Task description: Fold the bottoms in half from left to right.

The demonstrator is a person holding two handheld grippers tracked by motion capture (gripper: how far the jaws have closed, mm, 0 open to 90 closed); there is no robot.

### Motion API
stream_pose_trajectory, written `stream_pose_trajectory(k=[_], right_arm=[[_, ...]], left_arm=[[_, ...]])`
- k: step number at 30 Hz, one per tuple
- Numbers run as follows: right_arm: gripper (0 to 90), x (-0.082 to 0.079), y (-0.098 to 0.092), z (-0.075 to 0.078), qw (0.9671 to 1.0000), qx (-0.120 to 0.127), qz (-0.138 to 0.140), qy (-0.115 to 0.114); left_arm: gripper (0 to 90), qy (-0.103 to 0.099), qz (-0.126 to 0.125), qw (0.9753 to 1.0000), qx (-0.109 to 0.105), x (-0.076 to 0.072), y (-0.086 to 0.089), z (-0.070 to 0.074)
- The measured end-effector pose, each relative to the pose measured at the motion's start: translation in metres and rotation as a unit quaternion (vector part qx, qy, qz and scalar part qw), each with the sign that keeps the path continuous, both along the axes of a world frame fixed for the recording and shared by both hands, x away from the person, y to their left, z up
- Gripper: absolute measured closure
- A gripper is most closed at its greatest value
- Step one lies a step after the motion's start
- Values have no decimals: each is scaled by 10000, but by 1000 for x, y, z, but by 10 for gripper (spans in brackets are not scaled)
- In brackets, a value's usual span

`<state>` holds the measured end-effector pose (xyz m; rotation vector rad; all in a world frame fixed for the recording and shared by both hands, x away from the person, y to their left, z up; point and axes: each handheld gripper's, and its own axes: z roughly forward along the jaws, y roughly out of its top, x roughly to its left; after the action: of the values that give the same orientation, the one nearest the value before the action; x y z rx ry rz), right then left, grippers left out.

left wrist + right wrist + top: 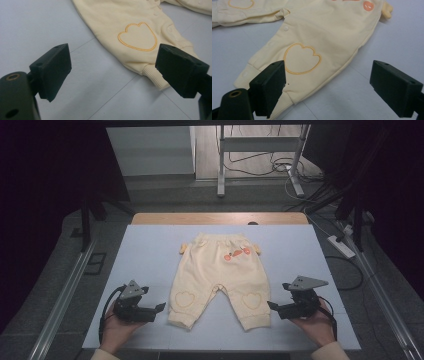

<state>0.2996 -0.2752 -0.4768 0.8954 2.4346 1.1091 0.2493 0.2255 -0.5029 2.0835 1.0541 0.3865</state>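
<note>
Pants (218, 277) lay flat, centre of blue mat (150, 250), waistband at far side, both leg cuffs toward person. Long axis ran near-to-far across table; legs splayed slightly outward at cuffs. Orange print near waistband, heart outline on each knee.

L gripper (159, 307) sat low on mat just beside L cuff (152, 75), not touching. Jaws wide open, nothing held; in left gripper view cuff sat partly behind one jaw. R gripper (272, 306) just beside R cuff (244, 76), also wide open, empty; in right gripper view one jaw overlapped cuff edge, contact unclear.

Judged step: approach to grab cuffs, prob. for a fold toward waistband.

Risks, as judgement:
- Jaws closing on top layer only → leg would peel open, fold goes crooked.
- Jaw tip scraping mat under the cuff → fabric bunches or gets pushed away instead of gripped.
- Uneven grab L vs R → pants skew on lift, axis rotates off line.
- Ribbed cuff is thick but soft; shallow bite could slip out mid-lift.
- Snaps along inseam (286, 28) may pop or stiffen crease if fold crosses them.
</note>
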Motion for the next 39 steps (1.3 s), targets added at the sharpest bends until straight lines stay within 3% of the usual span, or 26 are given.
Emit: stream_pose_trajectory(k=[39], right_arm=[[138, 0, 7, -4, 9999, -83, 72, 63]], left_arm=[[140, 60, -93, 9999, 32, 3, -1, -3]])
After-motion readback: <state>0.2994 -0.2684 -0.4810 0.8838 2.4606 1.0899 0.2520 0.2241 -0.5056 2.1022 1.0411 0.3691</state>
